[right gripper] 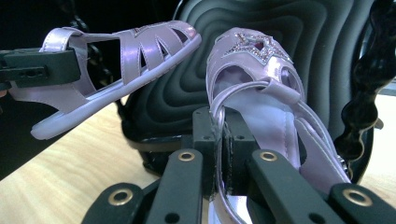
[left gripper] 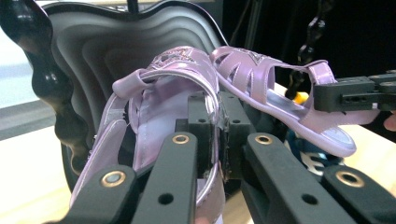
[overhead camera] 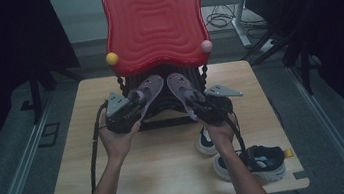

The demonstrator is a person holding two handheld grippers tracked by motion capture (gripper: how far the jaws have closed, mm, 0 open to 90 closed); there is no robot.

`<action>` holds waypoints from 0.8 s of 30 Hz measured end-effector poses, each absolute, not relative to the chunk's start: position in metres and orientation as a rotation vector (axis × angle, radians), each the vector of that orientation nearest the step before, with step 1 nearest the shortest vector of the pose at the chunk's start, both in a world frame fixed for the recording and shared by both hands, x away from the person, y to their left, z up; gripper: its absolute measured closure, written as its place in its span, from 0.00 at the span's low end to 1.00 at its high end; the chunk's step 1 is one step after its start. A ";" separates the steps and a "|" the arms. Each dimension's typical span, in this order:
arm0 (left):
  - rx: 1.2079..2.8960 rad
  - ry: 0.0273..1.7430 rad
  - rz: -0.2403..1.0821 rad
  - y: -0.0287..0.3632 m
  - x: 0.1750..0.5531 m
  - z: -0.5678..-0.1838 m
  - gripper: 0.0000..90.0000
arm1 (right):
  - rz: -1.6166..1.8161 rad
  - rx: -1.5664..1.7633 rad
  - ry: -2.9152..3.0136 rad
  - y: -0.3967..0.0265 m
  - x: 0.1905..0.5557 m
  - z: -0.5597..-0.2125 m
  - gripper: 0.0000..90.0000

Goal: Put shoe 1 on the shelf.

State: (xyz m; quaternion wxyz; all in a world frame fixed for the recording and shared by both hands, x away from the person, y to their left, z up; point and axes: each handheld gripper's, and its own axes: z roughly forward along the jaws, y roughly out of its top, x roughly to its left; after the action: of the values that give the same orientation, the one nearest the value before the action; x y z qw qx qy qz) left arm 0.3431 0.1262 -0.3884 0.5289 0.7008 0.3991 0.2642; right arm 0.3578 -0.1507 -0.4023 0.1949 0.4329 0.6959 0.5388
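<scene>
1. Landmark: the red chair-shaped stand [overhead camera: 154,23] stands upright at the far edge of the worktop [overhead camera: 169,168]. All positions below refer to it.
2. Nearest the person, at the worktop's front right corner and well apart from the stand, lies a white-and-black sneaker [overhead camera: 254,163].
3. A second sneaker [overhead camera: 205,143] lies a little closer to the stand, partly hidden under the right forearm.
4. The left hand [overhead camera: 117,139] holds the left claw [overhead camera: 133,106] just in front of the stand's base, on its left side.
5. The left claw is clenched on the left sandal [left gripper: 163,107]. In the left gripper view the pads pinch the heel strap, and the toe points toward the stand's dark ribbed back panel [left gripper: 116,51].
6. The right hand [overhead camera: 220,130] holds the right claw [overhead camera: 201,105] just in front of the stand's base, on its right side.
7. The right claw is clenched on the right sandal [right gripper: 257,93]. In the right gripper view the pads pinch the heel strap; a glittering star marks the toe.
8. Both sandals are lilac, held off the worktop, side by side, toes close to the stand's lower part, below the red panel.
9. A yellow ball [overhead camera: 112,58] and a pink ball [overhead camera: 206,46] sit at the red panel's lower left and lower right corners.
</scene>
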 end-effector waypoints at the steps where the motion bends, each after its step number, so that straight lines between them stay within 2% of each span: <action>1: 1.666 0.954 0.643 0.125 0.345 -0.389 0.95 | 1.504 1.211 1.943 -0.150 0.360 -0.402 0.95; 24: 1.513 1.000 0.791 0.098 0.394 -0.410 0.95 | 1.406 1.191 1.714 -0.112 0.401 -0.420 0.95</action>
State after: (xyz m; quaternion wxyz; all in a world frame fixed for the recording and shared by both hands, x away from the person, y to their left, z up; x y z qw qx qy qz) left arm 0.3935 0.0977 -0.4102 0.5494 0.6391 0.4223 0.3339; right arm 0.4007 -0.1124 -0.4196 0.3072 0.4503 0.6481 0.5317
